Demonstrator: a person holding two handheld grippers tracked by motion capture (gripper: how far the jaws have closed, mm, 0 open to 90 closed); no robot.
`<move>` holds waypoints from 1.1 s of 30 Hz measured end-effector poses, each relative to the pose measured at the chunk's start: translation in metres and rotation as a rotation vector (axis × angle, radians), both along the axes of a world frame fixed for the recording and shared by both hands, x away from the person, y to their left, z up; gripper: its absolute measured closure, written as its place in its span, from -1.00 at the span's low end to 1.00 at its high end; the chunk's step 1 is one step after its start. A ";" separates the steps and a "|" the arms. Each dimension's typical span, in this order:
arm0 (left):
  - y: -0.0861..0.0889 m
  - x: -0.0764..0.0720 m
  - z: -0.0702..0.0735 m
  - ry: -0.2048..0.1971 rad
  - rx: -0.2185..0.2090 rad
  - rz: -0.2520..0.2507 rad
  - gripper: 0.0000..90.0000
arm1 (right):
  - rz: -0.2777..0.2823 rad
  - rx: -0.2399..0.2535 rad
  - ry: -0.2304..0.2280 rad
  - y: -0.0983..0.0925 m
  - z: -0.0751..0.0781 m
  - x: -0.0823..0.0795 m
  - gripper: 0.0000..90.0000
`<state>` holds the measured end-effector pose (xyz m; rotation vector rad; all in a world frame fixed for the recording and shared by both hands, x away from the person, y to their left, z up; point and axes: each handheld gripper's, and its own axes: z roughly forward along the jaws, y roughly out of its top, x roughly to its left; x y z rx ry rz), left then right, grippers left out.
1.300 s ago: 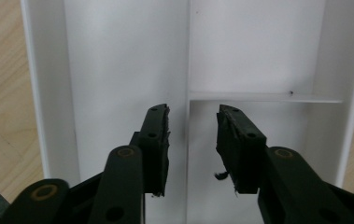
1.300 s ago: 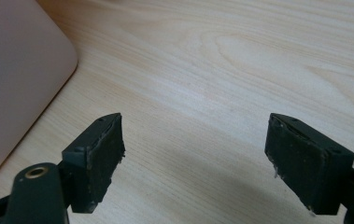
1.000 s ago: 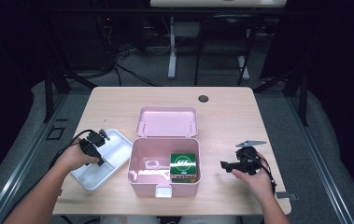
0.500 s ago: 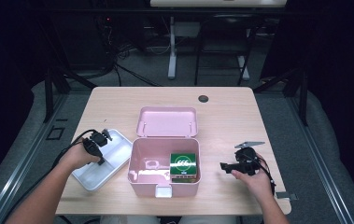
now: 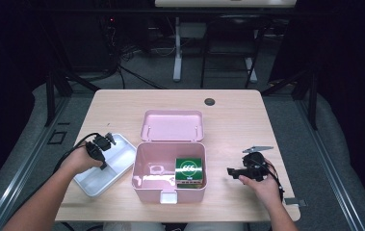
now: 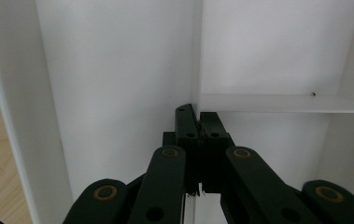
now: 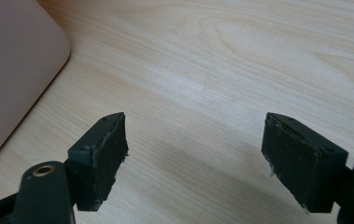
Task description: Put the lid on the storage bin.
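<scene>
Trays – 1 white tray [image 5: 104,172], 1 pink box [image 5: 168,171], 1 green packet [image 5: 189,169], 2 grippers – left gripper [image 5: 104,144], right gripper [image 5: 232,170]

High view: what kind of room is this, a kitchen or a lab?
Probably a lab or recording studio: a lone wooden table on grey floor, dark curtains around it, and cables and metal stands behind.

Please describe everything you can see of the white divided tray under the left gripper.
The white plastic-looking tray lies flat and skewed on the wooden table, left of the open pink box and near it. Thin inner walls split it into compartments, which look empty. The left gripper is shut on one divider wall.
</scene>
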<state>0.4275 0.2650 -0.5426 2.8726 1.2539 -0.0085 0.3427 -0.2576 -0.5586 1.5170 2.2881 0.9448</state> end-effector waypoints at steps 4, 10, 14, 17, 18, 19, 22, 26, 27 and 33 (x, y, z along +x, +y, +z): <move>0.001 0.000 0.004 0.005 -0.004 0.001 0.98 | -0.003 0.002 0.003 0.000 -0.001 0.000 -0.52; 0.006 0.002 0.015 -0.002 -0.014 0.007 0.98 | -0.008 0.007 0.006 -0.001 -0.002 0.000 -0.52; 0.011 -0.001 0.027 -0.019 -0.029 0.010 0.98 | -0.013 0.009 0.010 -0.002 -0.002 0.001 -0.52; 0.012 -0.003 0.032 -0.028 -0.020 0.000 0.98 | -0.014 0.005 0.013 -0.002 -0.003 0.001 -0.52; 0.013 -0.004 0.036 -0.028 -0.019 -0.002 0.98 | -0.014 0.005 0.013 -0.002 -0.003 0.001 -0.52; 0.013 -0.005 0.040 -0.032 -0.019 -0.008 0.98 | -0.015 0.006 0.014 -0.002 -0.003 0.001 -0.52; 0.015 -0.008 0.051 -0.051 -0.027 -0.010 0.98 | -0.013 0.007 0.012 -0.002 -0.003 0.001 -0.52; 0.018 -0.013 0.069 -0.073 -0.032 -0.026 0.98 | -0.019 0.008 0.011 -0.002 -0.004 0.001 -0.52; 0.019 -0.014 0.075 -0.078 -0.027 -0.034 0.98 | -0.021 0.009 0.012 -0.002 -0.004 0.001 -0.52; 0.024 -0.019 0.100 -0.107 -0.025 -0.045 0.98 | -0.036 0.017 0.006 -0.003 -0.004 0.001 -0.52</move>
